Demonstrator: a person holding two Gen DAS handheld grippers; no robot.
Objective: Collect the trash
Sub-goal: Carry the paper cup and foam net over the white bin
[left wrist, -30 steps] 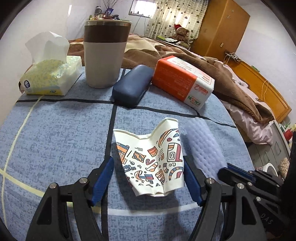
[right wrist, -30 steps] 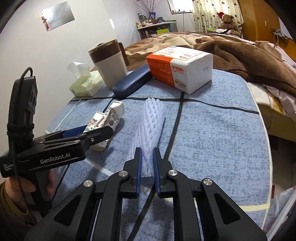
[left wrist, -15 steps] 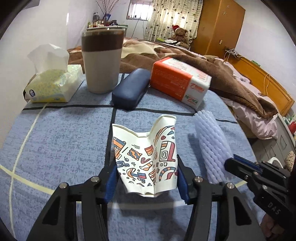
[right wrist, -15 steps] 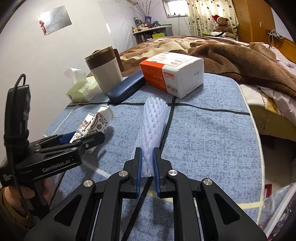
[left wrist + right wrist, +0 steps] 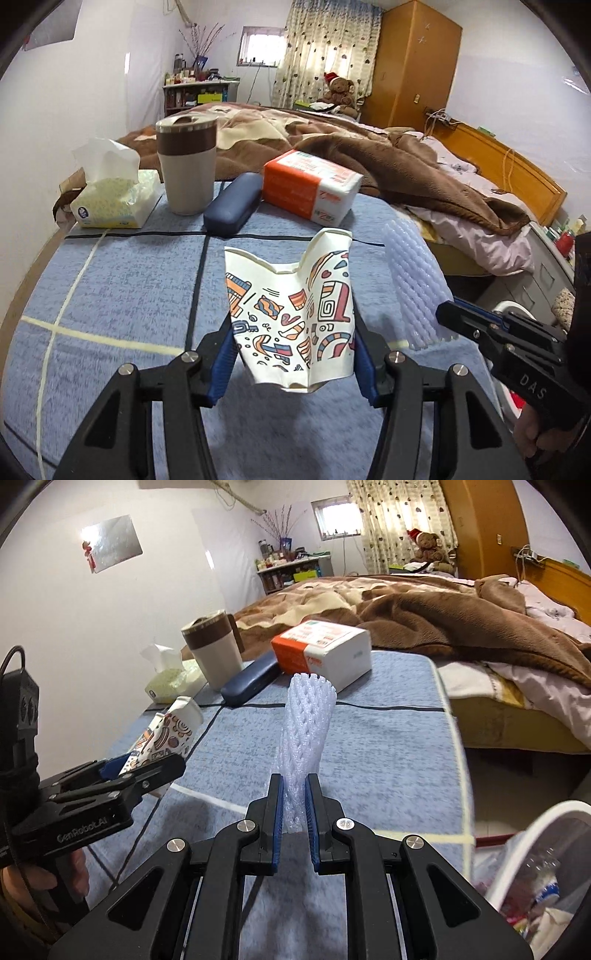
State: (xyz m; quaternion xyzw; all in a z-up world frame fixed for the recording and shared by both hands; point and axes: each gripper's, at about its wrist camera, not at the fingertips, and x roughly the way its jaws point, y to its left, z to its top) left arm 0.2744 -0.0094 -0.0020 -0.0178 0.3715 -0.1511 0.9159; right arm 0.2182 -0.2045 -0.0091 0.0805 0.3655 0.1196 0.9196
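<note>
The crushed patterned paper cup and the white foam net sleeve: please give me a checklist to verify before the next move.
1. Left gripper clamps the crushed patterned paper cup: ok, blue pads press both sides after its jaws closed further.
2. Right gripper pinches the white foam net sleeve: ok.
3. Both items off the blue checked cloth: ok, they appear lifted.
4. White-rimmed trash bin in sight: ok, lower right of the right wrist view.
5. Room inside the bin: cannot tell.
6. The two grippers apart: ok.
</note>
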